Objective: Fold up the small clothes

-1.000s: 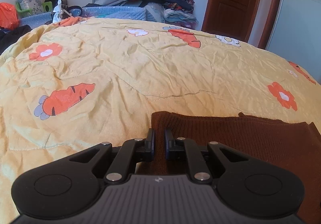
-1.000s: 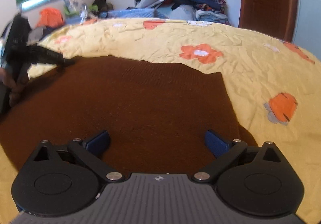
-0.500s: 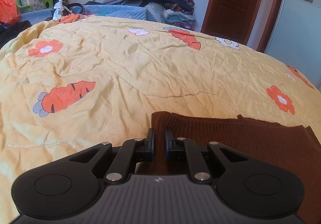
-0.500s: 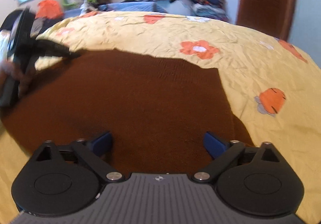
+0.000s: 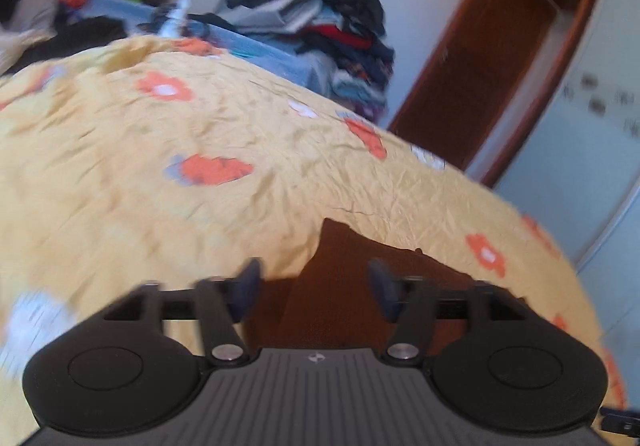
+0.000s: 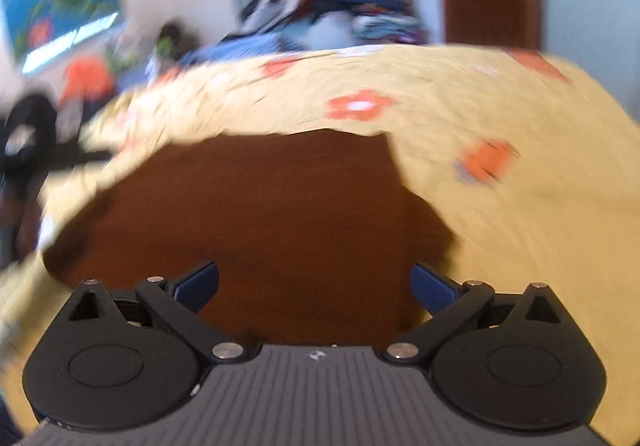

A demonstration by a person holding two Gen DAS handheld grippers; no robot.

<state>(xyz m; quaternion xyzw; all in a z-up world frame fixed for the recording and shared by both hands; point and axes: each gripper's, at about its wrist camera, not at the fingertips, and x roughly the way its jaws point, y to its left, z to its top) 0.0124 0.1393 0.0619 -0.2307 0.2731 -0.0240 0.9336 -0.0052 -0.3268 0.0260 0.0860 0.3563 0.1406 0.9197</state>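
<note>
Brown garment (image 6: pixel 272 214) blurred, near edge hidden

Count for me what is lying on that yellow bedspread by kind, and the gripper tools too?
Brown knitted garment: 1
Gripper tools: 2, the left gripper and the right gripper, both open
Total: 3

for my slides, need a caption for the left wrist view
Left gripper, fingers just opened, over a corner of the brown garment on the yellow quilt.
</note>
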